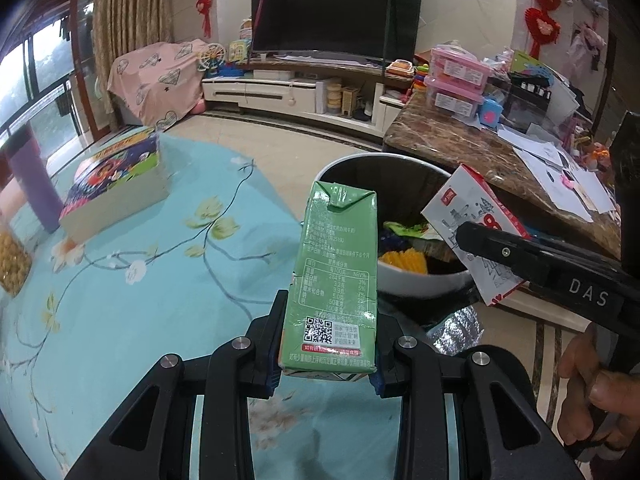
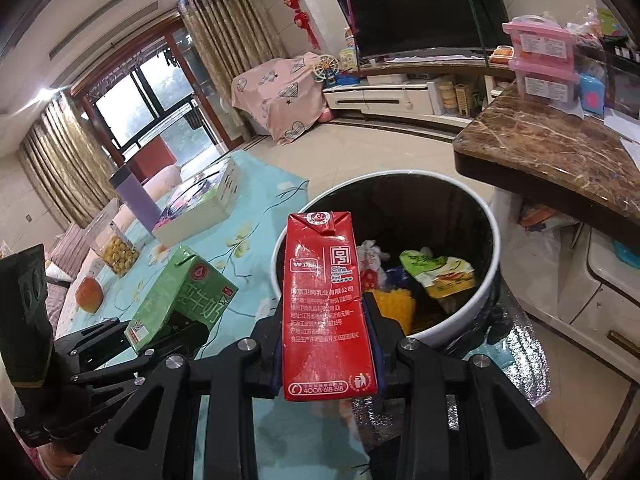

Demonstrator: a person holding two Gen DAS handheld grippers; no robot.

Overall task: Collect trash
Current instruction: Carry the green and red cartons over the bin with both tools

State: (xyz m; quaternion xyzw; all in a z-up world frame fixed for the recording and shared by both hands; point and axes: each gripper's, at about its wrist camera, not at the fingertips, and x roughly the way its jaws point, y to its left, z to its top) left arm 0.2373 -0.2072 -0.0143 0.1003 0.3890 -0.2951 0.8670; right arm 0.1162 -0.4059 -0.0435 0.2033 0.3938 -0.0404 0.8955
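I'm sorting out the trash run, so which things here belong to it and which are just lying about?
Part of the job:
- green carton, in the left gripper
- red carton, in the right gripper
- trash bin

Lying about:
- picture box
- purple cup
- snack jar
- television

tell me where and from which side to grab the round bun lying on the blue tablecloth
Grip the bun across its middle, coming straight down from above. It is a low rounded dome lying flat on the tablecloth, with no handle or edge, so its two sides are the only hold. It looks soft, so I'd close gently.
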